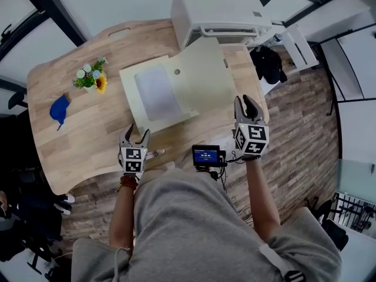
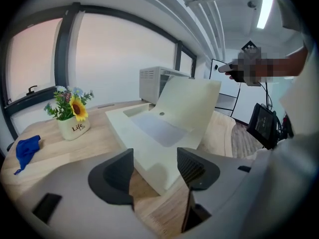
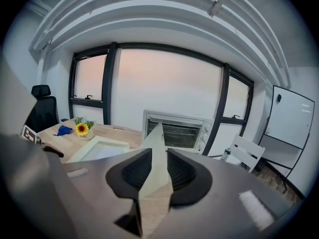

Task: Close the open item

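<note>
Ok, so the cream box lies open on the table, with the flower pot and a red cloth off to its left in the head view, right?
Not quite: the cloth is blue, not red, as the head view shows. The rest holds: the cream box lies open on the table, with the flower pot and the cloth off to its left.

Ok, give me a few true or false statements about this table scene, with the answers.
1. The cream flat box on the light wooden table has its lid raised. True.
2. The crumpled blue cloth lies inside the box. False: it lies on the table, left of the sunflower pot.
3. The left gripper has its fingers clamped on the box. False: they stand apart, holding nothing.
4. A white toaster oven stands behind the box. True.
</note>
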`<state>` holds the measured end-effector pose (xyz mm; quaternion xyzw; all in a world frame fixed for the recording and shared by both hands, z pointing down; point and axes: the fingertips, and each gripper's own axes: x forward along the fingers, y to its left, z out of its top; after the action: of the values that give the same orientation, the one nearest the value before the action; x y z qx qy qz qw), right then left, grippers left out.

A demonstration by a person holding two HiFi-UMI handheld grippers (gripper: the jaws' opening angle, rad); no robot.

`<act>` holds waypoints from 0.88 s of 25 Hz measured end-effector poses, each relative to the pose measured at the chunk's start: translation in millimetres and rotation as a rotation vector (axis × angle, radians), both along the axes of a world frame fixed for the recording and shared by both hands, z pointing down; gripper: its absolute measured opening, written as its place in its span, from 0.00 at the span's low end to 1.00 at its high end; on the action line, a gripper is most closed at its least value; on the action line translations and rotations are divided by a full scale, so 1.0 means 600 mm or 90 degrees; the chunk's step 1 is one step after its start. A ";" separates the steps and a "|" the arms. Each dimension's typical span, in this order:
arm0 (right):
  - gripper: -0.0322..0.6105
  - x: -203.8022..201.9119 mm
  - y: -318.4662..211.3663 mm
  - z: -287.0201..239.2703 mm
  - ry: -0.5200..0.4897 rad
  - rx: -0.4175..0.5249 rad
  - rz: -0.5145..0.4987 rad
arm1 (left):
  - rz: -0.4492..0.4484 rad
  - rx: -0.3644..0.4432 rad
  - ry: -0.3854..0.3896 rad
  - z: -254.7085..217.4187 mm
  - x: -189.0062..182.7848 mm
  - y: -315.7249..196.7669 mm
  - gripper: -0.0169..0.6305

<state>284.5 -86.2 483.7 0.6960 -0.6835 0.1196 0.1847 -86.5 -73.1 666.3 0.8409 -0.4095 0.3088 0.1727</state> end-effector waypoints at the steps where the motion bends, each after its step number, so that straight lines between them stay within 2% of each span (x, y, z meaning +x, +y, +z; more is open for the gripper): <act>1: 0.22 0.003 -0.001 0.005 -0.004 -0.005 0.000 | 0.004 -0.005 0.002 0.003 0.002 0.002 0.44; 8: 0.24 0.011 -0.014 0.032 -0.043 -0.027 0.006 | 0.031 -0.032 0.010 0.023 0.009 0.008 0.49; 13: 0.26 0.015 -0.024 0.044 -0.068 -0.036 0.002 | 0.073 -0.009 0.009 0.030 0.024 0.014 0.50; 17: 0.26 0.015 -0.027 0.056 -0.077 -0.049 -0.005 | 0.095 -0.038 -0.019 0.044 0.027 0.030 0.51; 22: 0.26 0.015 -0.032 0.072 -0.078 -0.061 -0.010 | 0.098 -0.040 -0.039 0.052 0.027 0.029 0.51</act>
<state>293.4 -105.4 526.9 0.6721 -0.6927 0.1932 0.1765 -70.0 -55.6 697.3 0.8541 -0.3390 0.3594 0.1624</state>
